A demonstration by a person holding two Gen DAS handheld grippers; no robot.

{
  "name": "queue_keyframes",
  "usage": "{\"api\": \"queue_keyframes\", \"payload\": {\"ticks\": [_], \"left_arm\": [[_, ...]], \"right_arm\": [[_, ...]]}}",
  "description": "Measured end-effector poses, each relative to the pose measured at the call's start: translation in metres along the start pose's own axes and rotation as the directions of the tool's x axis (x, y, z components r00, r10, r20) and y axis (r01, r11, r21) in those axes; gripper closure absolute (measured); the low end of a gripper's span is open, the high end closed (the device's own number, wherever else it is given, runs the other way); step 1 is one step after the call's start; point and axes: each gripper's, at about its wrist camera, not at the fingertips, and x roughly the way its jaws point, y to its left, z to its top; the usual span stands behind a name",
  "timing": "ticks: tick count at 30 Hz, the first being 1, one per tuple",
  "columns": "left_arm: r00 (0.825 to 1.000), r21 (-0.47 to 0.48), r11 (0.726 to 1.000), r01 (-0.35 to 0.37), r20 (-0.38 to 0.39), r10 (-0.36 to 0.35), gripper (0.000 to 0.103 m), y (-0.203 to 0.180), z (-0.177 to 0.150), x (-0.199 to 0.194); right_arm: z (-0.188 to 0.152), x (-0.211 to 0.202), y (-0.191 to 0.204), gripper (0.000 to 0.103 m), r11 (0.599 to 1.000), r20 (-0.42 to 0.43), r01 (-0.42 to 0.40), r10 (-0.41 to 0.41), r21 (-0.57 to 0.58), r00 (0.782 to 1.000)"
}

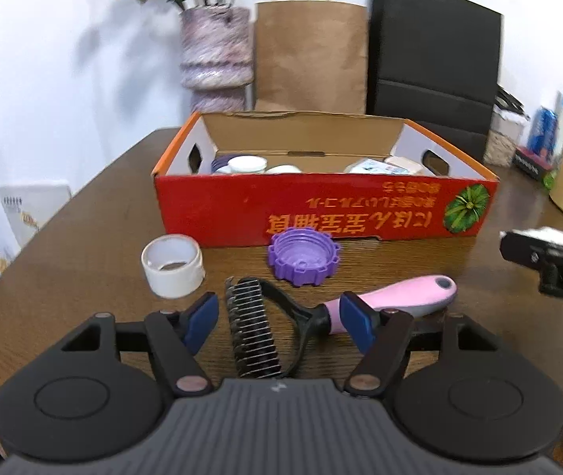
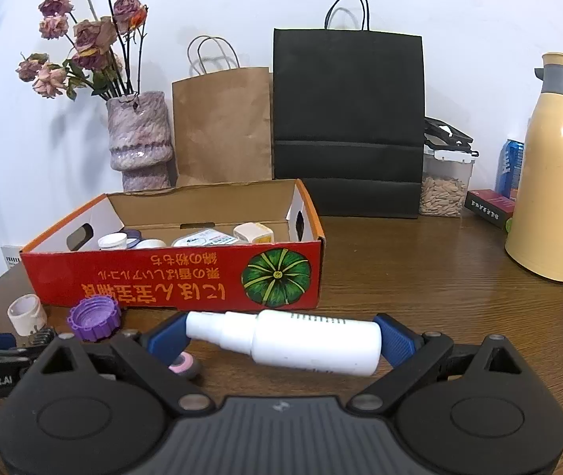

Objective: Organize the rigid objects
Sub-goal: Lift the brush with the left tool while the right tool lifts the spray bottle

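Note:
A red cardboard box (image 1: 321, 209) holding several small items stands on the wooden table; it also shows in the right wrist view (image 2: 170, 281). In front of it lie a white tape roll (image 1: 172, 265), a purple lid (image 1: 305, 256) and a pet comb with a pink handle (image 1: 396, 301). My left gripper (image 1: 279, 318) is open, its blue fingers on either side of the comb's head and neck. My right gripper (image 2: 281, 338) is shut on a white spray bottle (image 2: 293, 340) held lengthwise above the table. The lid (image 2: 93, 316) and roll (image 2: 26, 314) show at its left.
A vase of dried flowers (image 2: 139, 142), a brown paper bag (image 2: 222, 126) and a black bag (image 2: 348, 122) stand behind the box. A yellow thermos (image 2: 554, 174), a seed container (image 2: 445, 182) and a blue can (image 2: 510, 166) stand at the right.

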Motion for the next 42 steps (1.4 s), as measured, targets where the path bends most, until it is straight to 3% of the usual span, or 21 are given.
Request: {"api": "queue_keyframes", "payload": {"ticks": [6,10,11,16,22,31,33,34,36,39,41,42], "left_arm": [[0.999,0.063,0.998,0.003,-0.051,0.000,0.033,-0.003,-0.006,0.006],[0.997,0.040,0.999,0.028,-0.073,-0.025,0.043,0.002,-0.007,0.012],[0.997,0.044,0.999,0.023,-0.070,-0.019,0.056,0.002,-0.008,0.012],[0.998,0.017,0.999,0.040,-0.054,-0.039,0.058,0.005,-0.009,0.009],[0.999,0.011,1.000,0.018,0.027,-0.019,0.059,0.005,-0.006,-0.007],[0.997,0.050,0.999,-0.001,-0.074,0.005,0.059,-0.001,-0.016,0.001],[0.997,0.038,0.999,-0.005,-0.079,0.008,0.045,0.000,-0.016,0.000],[0.997,0.020,1.000,-0.007,-0.073,0.008,0.027,0.003,-0.015,0.000],[0.999,-0.035,0.999,-0.008,-0.045,0.007,0.025,0.011,-0.012,-0.004],[0.999,-0.104,0.994,-0.024,-0.048,0.019,0.033,0.020,-0.006,-0.001],[0.995,-0.125,0.990,-0.071,-0.081,0.061,0.049,0.021,-0.003,0.007],[0.993,-0.133,0.988,-0.079,-0.097,0.066,0.052,0.021,-0.002,0.010]], "right_arm": [[-0.002,-0.003,-0.005,0.005,1.000,-0.004,-0.004,0.004,-0.005,1.000],[-0.001,-0.006,-0.008,0.005,1.000,0.002,-0.003,0.003,0.000,1.000],[-0.002,-0.006,-0.009,0.005,1.000,0.002,-0.003,0.003,0.001,1.000],[-0.002,-0.007,-0.008,0.005,1.000,0.006,-0.008,0.008,-0.004,1.000],[-0.002,-0.008,-0.008,0.005,1.000,0.009,-0.007,0.007,-0.001,1.000],[-0.002,-0.008,-0.008,0.005,1.000,0.009,-0.008,0.008,-0.002,1.000],[-0.002,-0.008,-0.008,0.005,1.000,0.010,-0.009,0.009,-0.002,1.000],[-0.002,-0.008,-0.008,0.005,1.000,0.011,-0.010,0.010,-0.002,1.000],[-0.001,-0.009,-0.007,0.005,1.000,0.013,-0.013,0.013,-0.002,1.000],[-0.001,-0.009,-0.007,0.005,1.000,0.013,-0.017,0.017,-0.003,1.000],[-0.001,-0.009,-0.007,0.005,1.000,0.013,-0.019,0.020,-0.005,1.000],[-0.001,-0.010,-0.007,0.005,1.000,0.014,-0.020,0.020,-0.006,1.000]]}}
